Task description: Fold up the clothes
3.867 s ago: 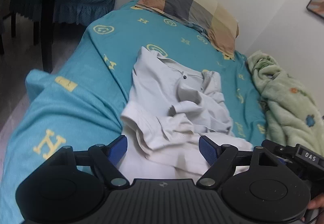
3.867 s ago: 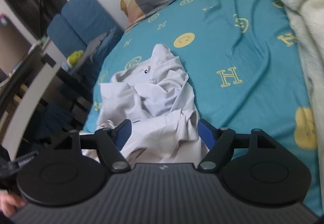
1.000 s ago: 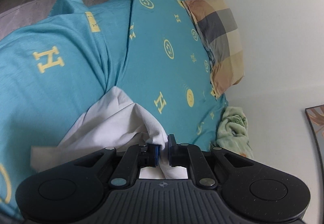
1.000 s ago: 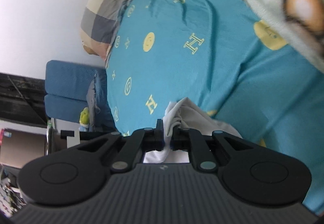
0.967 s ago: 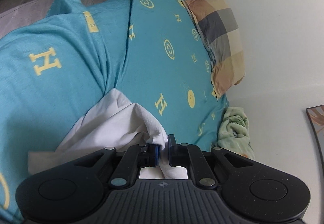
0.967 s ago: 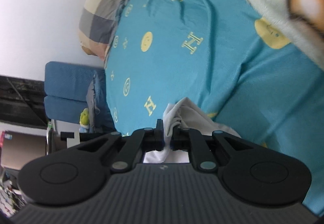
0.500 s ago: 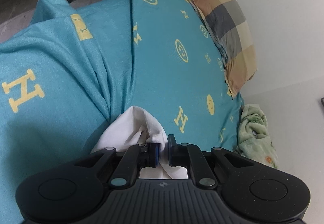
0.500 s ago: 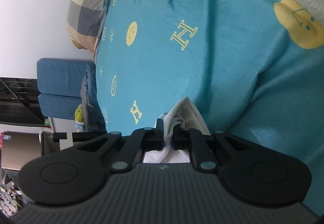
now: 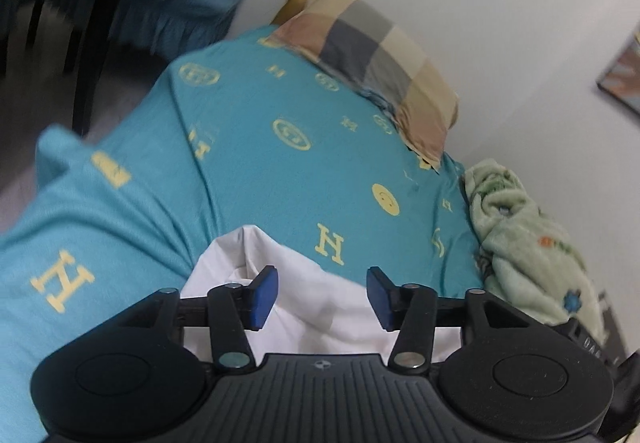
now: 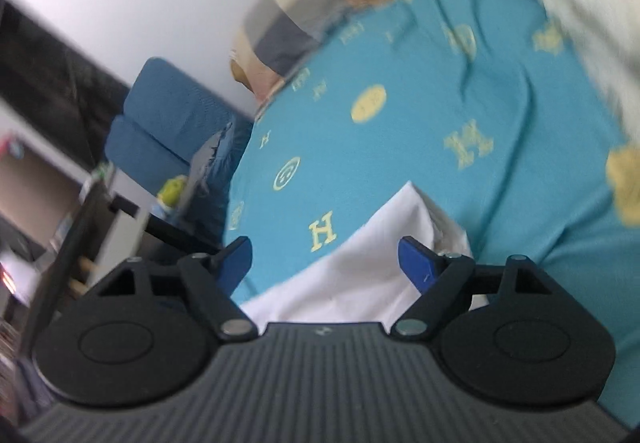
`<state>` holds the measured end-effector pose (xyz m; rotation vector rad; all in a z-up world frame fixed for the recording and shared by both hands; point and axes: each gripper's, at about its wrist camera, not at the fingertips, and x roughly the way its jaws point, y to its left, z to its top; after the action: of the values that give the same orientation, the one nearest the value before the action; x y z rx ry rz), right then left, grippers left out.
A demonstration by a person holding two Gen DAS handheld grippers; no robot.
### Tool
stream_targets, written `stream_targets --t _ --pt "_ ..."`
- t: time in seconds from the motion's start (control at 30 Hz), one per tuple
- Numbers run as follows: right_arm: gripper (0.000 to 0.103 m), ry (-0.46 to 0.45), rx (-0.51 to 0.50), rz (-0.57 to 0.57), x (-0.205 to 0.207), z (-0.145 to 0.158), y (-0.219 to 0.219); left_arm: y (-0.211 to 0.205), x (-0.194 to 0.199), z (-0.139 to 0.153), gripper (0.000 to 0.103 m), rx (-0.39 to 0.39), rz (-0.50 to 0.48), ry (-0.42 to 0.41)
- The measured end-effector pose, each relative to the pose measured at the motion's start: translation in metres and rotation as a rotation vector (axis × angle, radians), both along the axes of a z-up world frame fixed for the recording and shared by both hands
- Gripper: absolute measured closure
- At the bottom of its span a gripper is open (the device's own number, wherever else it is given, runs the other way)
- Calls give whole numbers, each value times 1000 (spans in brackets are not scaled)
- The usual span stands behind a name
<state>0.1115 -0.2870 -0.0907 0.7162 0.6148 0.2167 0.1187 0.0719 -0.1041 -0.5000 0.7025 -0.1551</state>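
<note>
white garment flat on the teal bed, both grippers spread apart

the white cloth garment (image 9: 320,307) lies on the teal bedsheet printed with yellow letters and smiley faces (image 9: 256,163), at the near end of the bed, directly under both tools. it looks smooth and pale, with a pointed corner reaching toward the pillow end and a soft crease near that corner. most of its body is hidden behind the gripper housings, so its full outline cannot be told.

the left gripper (image 9: 322,295) is released, its blue-padded fingers wide apart over the cloth with nothing between them. the right gripper (image 10: 326,263) is likewise spread, its blue pads on either side of the garment's edge (image 10: 384,243), clasping nothing.

the left wrist view shows the checked beige, grey and tan pillow (image 9: 376,55) against the white wall, a pale green fleece blanket with coloured patches (image 9: 520,235) bunched along the bed's far side, and a framed picture's corner (image 9: 624,79) on the wall. the right wrist view, heavily blurred, shows instead a blue upholstered chair (image 10: 168,127) beside the bed, with a small yellow-green object (image 10: 172,189) near it, and the same pillow (image 10: 304,11) from another angle.
</note>
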Motion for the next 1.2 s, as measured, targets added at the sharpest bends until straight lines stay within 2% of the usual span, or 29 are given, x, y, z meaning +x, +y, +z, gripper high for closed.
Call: stream_targets --t 0.07,0.13,0.3,0.5,0.8,0.93,1.2 --pt "19 -78 -107 27 -9 9 9 -12 -5 4 35 68 -28 -25" --pt "20 -111 -209 91 -4 14 18 -22 -6 4 34 123 -51 -35" --pt "21 -96 -351 155 18 7 32 -41 9 -10 33 253 -79 -1" --pt "21 -34 -451 185 46 -17 47 -48 31 -38 33 348 -114 77" --pt "22 72 -502 233 67 -63 61 -52 44 -62 31 389 -158 130" --pt "20 57 -533 234 65 -65 66 -54 44 -65 30 401 -167 134" --pt "23 68 -507 216 62 -58 62 -52 38 -55 30 366 -166 127"
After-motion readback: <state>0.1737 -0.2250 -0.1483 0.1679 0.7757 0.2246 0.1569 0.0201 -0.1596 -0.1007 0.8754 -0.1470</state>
